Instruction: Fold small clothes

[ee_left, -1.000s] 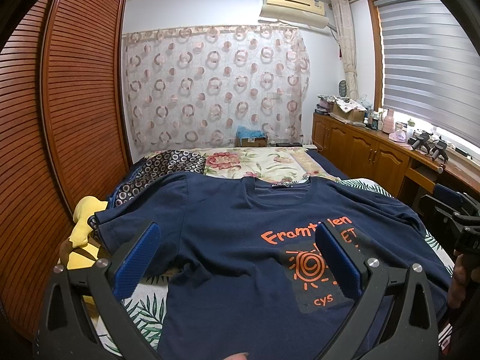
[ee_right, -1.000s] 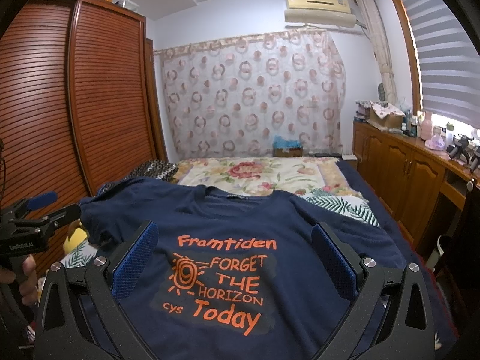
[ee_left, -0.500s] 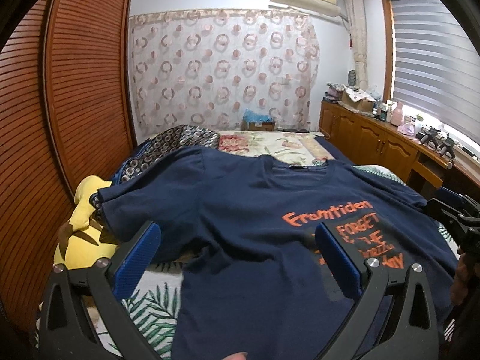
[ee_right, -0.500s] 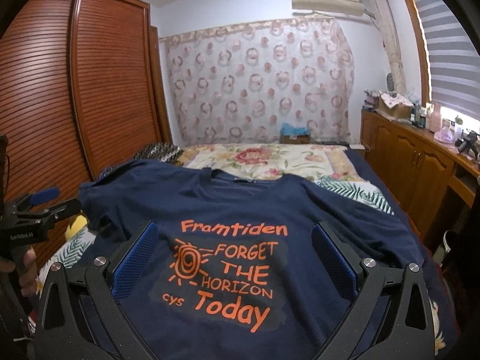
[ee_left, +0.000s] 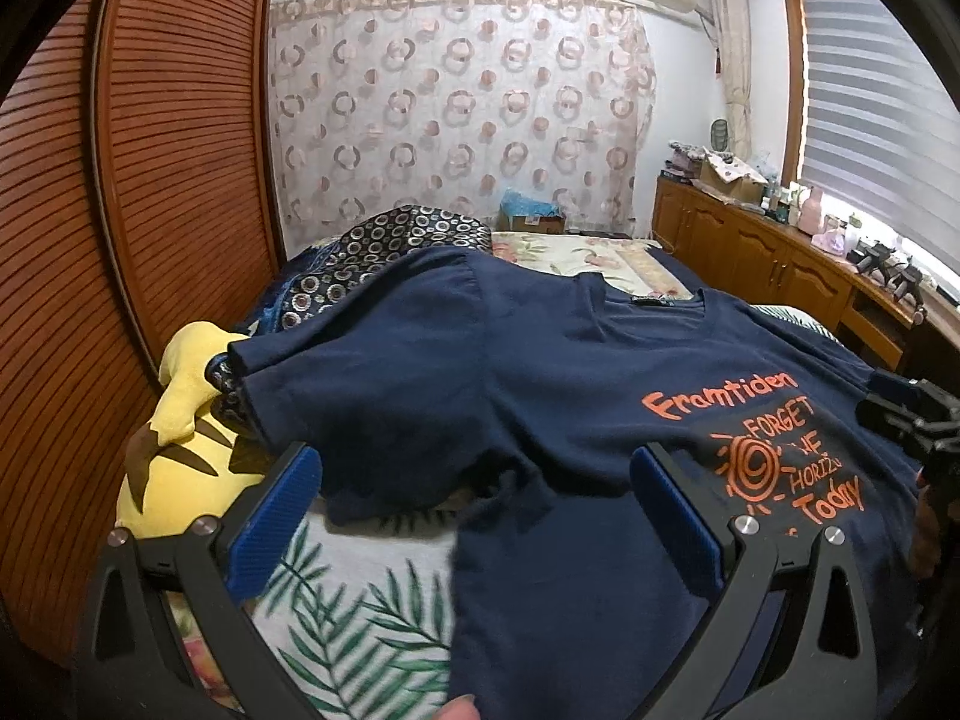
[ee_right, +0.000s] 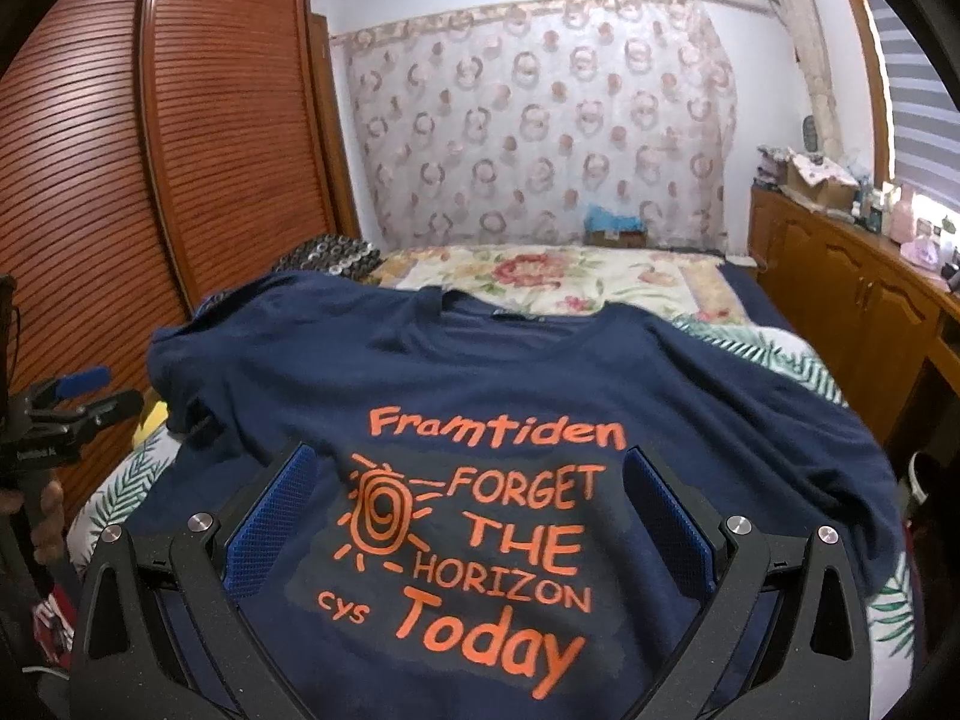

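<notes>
Navy T-shirt [ee_right: 492, 384] is lying face up on the bed's leaf-print sheet [ee_left: 360, 612], orange print [ee_right: 480, 540] "Framtiden FORGET THE HORIZON Today" showing, collar at the far end. One sleeve [ee_left: 372, 396] is bunching over a yellow plush [ee_left: 180, 456]. We're holding the left gripper [ee_left: 474, 516] and right gripper [ee_right: 468, 516] above it, both with fingers spread wide, gripping nothing.

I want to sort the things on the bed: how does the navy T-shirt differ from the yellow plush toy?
The navy T-shirt lies spread flat mid-bed; the yellow plush toy sits bunched at the wardrobe-side edge. The T-shirt carries orange lettering; the toy has brown markings. The shirt's sleeve partly overlaps the toy. Both rest on the bed.
</notes>
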`<control>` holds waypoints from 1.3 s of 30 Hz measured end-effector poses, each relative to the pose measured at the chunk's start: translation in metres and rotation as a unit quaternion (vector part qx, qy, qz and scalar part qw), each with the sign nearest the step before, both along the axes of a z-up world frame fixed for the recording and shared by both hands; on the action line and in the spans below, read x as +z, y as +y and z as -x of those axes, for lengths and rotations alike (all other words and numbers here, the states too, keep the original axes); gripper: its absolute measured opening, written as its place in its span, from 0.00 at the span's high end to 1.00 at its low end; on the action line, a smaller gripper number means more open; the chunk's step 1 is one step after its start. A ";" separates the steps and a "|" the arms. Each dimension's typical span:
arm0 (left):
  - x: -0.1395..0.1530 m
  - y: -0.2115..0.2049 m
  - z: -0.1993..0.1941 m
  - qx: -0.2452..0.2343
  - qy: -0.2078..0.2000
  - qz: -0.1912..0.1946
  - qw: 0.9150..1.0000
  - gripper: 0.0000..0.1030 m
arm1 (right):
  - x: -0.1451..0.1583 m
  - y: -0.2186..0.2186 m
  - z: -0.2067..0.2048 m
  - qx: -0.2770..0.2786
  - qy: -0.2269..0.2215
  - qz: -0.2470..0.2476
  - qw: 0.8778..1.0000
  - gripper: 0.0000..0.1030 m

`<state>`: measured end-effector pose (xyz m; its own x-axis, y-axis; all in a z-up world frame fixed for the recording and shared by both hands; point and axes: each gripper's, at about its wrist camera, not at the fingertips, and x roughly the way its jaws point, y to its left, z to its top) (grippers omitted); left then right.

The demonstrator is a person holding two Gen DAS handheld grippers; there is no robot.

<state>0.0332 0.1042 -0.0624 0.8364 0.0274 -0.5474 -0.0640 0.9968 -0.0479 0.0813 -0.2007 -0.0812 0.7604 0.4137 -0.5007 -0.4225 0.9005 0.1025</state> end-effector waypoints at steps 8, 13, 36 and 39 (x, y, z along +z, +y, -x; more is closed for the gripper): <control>0.003 0.062 -0.023 0.014 0.014 0.011 1.000 0.05 | -0.015 0.023 -0.011 0.043 0.032 0.015 0.998 0.00; 0.003 0.100 -0.043 0.024 0.029 0.010 0.999 0.24 | -0.018 0.036 -0.010 0.064 0.031 0.028 0.997 0.00; -0.005 0.116 -0.103 -0.023 0.120 -0.053 0.991 0.92 | -0.031 0.050 -0.009 0.103 0.046 0.037 0.993 0.00; 0.001 0.112 -0.103 -0.022 0.119 -0.073 0.990 1.00 | -0.032 0.048 -0.010 0.102 0.050 0.032 0.993 0.00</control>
